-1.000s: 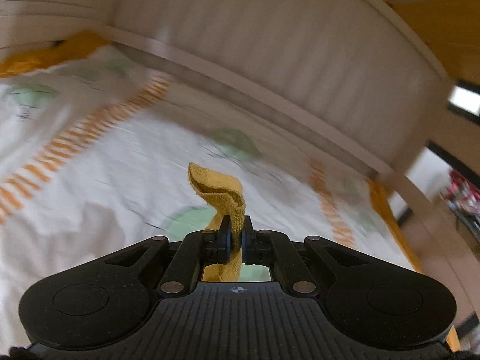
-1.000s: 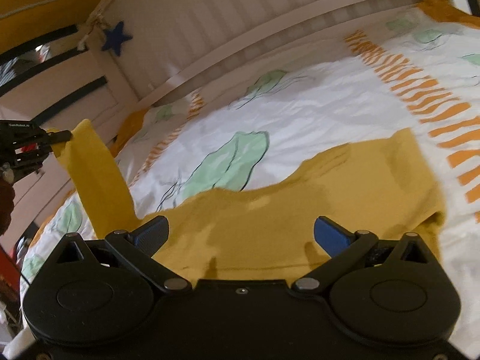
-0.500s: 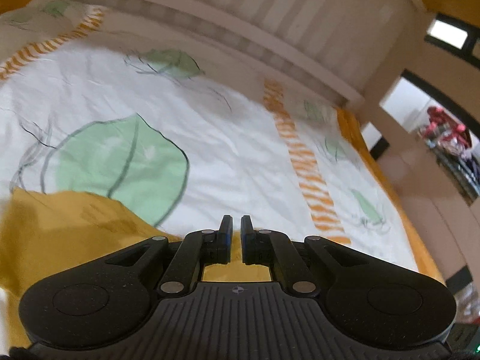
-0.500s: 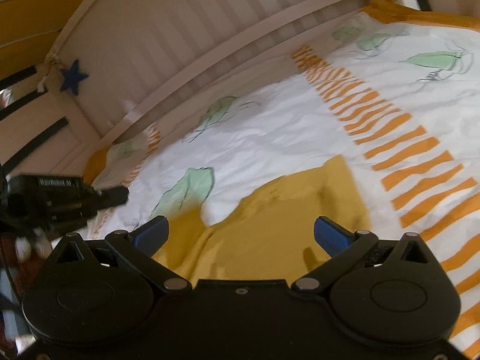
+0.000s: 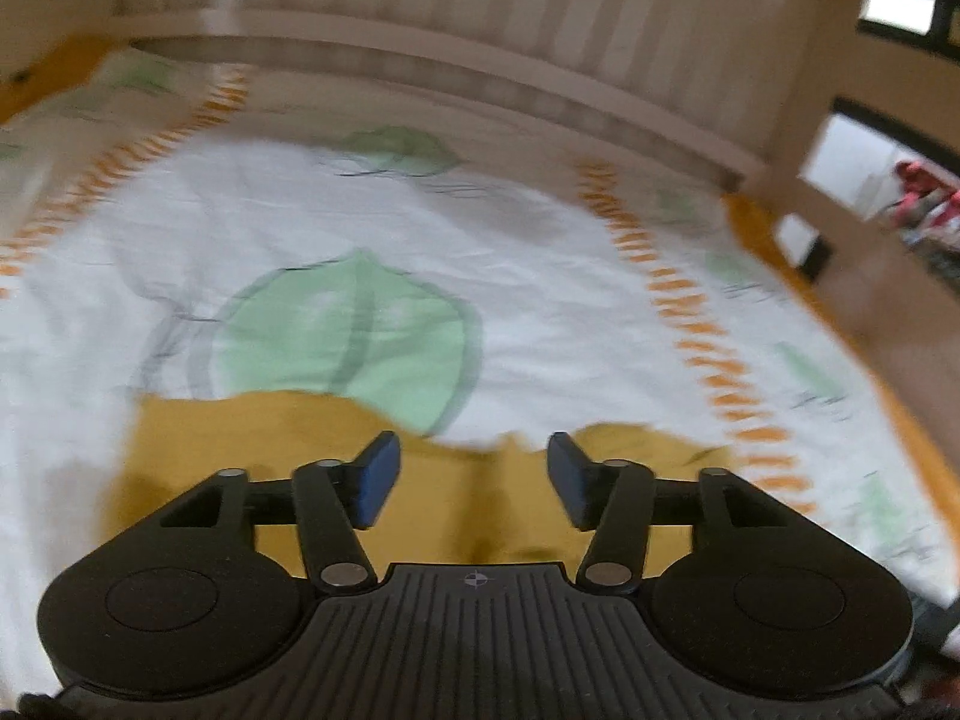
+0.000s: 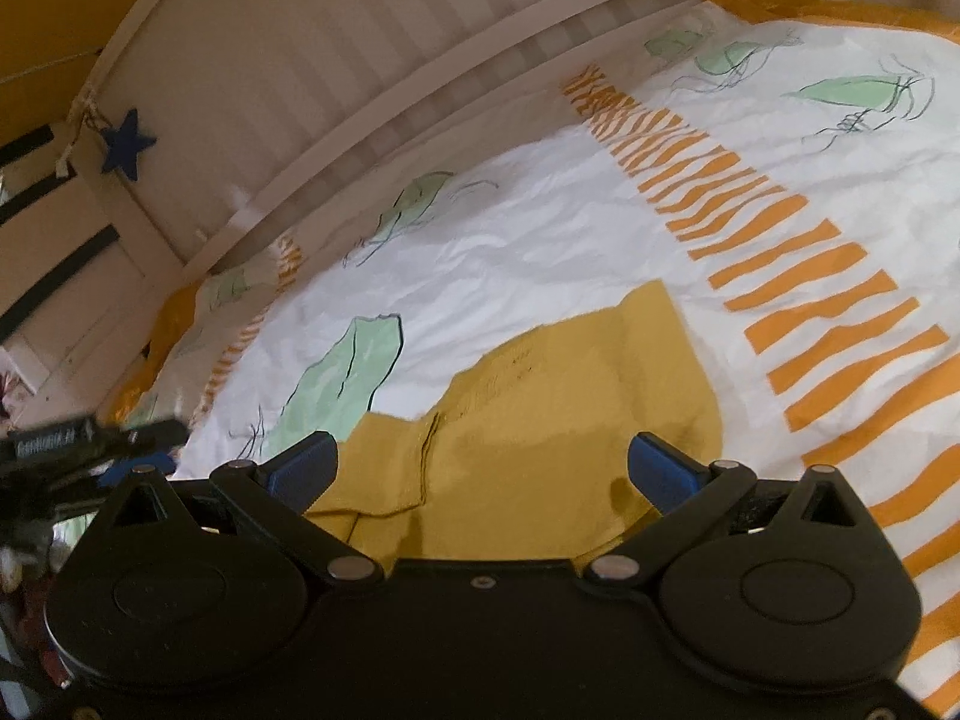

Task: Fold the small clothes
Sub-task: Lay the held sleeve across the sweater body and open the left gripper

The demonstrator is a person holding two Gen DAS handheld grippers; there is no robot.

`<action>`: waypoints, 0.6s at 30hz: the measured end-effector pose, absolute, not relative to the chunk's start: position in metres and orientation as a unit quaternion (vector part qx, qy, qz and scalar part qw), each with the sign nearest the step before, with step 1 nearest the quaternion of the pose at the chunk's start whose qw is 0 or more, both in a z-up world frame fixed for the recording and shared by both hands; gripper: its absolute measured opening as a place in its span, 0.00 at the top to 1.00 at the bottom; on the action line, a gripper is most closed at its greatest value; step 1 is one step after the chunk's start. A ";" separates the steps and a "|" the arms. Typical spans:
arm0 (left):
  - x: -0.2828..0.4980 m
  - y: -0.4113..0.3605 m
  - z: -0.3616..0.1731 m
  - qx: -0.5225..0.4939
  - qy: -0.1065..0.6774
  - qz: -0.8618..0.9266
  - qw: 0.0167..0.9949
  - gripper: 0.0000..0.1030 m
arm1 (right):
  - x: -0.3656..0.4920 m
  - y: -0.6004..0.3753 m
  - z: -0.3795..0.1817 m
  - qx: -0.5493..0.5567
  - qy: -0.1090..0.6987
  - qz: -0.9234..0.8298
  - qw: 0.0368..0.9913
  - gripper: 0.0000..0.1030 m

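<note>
Left gripper (image 5: 468, 474) opening; yellow garment (image 5: 252, 450) released, lying flat.

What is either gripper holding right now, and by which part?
Nothing. The left gripper is opening, its jaws apart above the yellow garment with no cloth pinched. The right gripper is wide open too; the garment lies on the bedsheet.

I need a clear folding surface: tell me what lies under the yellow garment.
The yellow garment lies flat on a white bedsheet printed with green leaves and orange stripes. A green leaf runs partly beneath its edge. Whatever else is under the cloth is covered.
</note>
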State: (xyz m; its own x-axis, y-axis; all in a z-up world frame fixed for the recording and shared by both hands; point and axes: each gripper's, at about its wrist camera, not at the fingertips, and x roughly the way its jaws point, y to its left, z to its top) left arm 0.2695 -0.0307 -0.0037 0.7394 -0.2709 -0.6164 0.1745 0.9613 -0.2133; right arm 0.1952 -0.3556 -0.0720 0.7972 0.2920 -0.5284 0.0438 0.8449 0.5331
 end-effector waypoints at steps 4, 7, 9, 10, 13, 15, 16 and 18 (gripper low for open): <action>0.250 -0.001 -0.018 -0.050 0.348 -0.101 0.931 0.30 | 0.196 -0.346 -0.077 0.254 0.316 0.082 0.910 0.00; 0.240 0.014 -0.028 -0.042 0.366 -0.081 0.926 0.17 | 0.196 -0.337 -0.082 0.236 0.324 0.087 0.912 0.00; 0.237 0.023 -0.038 -0.038 0.378 -0.063 0.923 0.11 | 0.196 -0.330 -0.086 0.219 0.332 0.086 0.913 0.00; 0.234 0.028 -0.041 -0.041 0.380 -0.057 0.922 0.09 | 0.196 -0.327 -0.089 0.209 0.336 0.084 0.914 0.00; 0.229 0.041 -0.054 -0.044 0.392 -0.048 0.917 0.00 | 0.198 -0.319 -0.099 0.182 0.356 0.086 0.912 0.00; 0.228 0.045 -0.064 -0.039 0.403 -0.043 0.913 0.00 | 0.198 -0.316 -0.108 0.179 0.374 0.091 0.905 0.00; 0.227 0.047 -0.069 -0.036 0.408 -0.044 0.911 0.00 | 0.198 -0.314 -0.111 0.177 0.379 0.092 0.903 0.00; 0.226 0.051 -0.079 -0.031 0.419 -0.046 0.906 0.00 | 0.196 -0.310 -0.116 0.158 0.375 0.092 0.909 0.00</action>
State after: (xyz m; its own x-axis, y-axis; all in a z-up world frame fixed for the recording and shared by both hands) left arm 0.2261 0.0514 -0.0787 0.6443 -0.1084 -0.7571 0.0571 0.9940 -0.0937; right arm 0.1956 -0.3097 -0.1157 0.7011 0.2860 -0.6532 -0.0485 0.9331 0.3564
